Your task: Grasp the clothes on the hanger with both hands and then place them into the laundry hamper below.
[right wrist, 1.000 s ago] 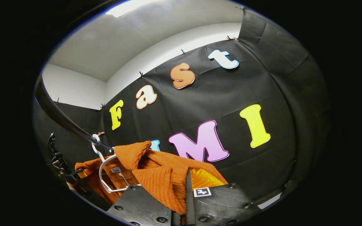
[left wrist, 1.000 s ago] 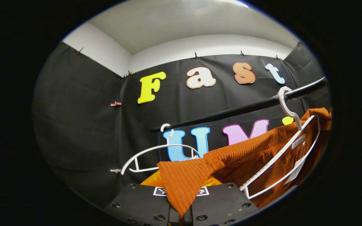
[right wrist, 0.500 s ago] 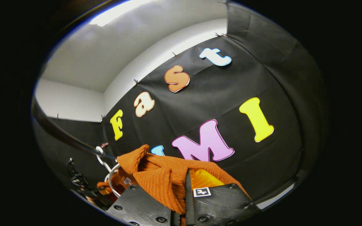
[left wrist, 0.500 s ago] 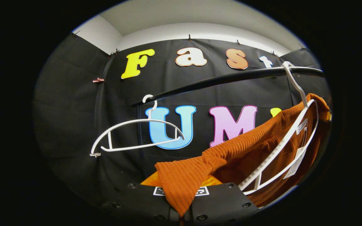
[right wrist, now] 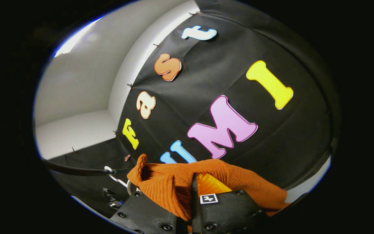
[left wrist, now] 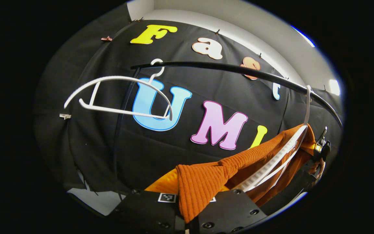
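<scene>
Left jaws: the left gripper (left wrist: 187, 224) is clamped on a fold of the orange ribbed sweater (left wrist: 203, 185), at 6 o'clock in the left gripper view.
Right jaws: the right gripper (right wrist: 193, 224) pinches another fold of the garment at 6 o'clock.
Sweater: draped on the white hanger (left wrist: 281, 159), stretching from the left jaws toward 3 o'clock.
Rail: the black rail (left wrist: 226, 67) carries that hanger and an empty hanger (left wrist: 115, 97) at 10 o'clock.
Key relation: the cloth's long axis spans both grippers; it likely must slide off the hanger before lowering.
Hamper: its place cannot be told.
</scene>
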A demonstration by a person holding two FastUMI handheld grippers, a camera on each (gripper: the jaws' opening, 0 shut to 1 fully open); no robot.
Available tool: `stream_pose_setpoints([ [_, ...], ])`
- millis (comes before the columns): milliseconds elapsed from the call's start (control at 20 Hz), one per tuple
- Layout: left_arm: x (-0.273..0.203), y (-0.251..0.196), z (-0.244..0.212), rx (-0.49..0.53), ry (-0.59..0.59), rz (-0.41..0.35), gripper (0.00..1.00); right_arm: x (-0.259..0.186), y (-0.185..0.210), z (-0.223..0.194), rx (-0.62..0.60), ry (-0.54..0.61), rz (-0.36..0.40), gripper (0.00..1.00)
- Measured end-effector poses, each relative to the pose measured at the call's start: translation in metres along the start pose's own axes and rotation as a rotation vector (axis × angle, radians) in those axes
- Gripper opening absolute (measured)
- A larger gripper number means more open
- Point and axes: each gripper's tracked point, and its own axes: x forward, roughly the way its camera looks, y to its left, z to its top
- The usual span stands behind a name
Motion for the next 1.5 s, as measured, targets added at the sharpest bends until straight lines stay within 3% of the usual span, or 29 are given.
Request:
stream_pose_setpoints([
  [100, 0.011, -0.001, -0.011, -0.036, 0.027, 0.003, 0.10, 0.001, 0.000, 0.000, 0.107, -0.005, 0.033, 0.14],
  [350, 0.010, -0.010, -0.027, -0.138, 0.009, -0.028, 0.10, -0.010, 0.001, 0.006, 0.173, 0.034, 0.105, 0.14],
  [500, 0.007, -0.002, -0.040, -0.298, 0.023, -0.038, 0.10, -0.005, -0.015, -0.032, 0.283, 0.156, 0.095, 0.14],
  [600, 0.007, 0.018, -0.057, -0.330, 0.063, 0.050, 0.11, -0.008, -0.013, -0.082, 0.304, 0.326, 0.097, 0.15],
  [750, -0.001, 0.028, -0.074, -0.289, 0.076, 0.105, 0.12, -0.010, 0.015, -0.107, 0.348, 0.403, 0.223, 0.14],
  [900, -0.007, 0.026, -0.074, -0.242, 0.087, 0.123, 0.12, -0.007, 0.036, -0.076, 0.361, 0.320, 0.329, 0.14],
  [1050, -0.011, 0.013, -0.079, -0.231, 0.101, 0.084, 0.11, -0.004, 0.032, -0.037, 0.435, 0.186, 0.364, 0.10],
  [1300, -0.010, -0.032, -0.112, -0.213, 0.182, 0.012, 0.11, -0.017, 0.012, 0.002, 0.590, 0.037, 0.424, 0.14],
  [1400, -0.006, -0.049, -0.119, -0.206, 0.195, -0.010, 0.12, -0.020, -0.010, 0.006, 0.640, -0.012, 0.401, 0.14],
  [1500, -0.006, -0.062, -0.125, -0.194, 0.202, -0.015, 0.12, -0.015, -0.039, 0.004, 0.654, -0.053, 0.313, 0.15],
])
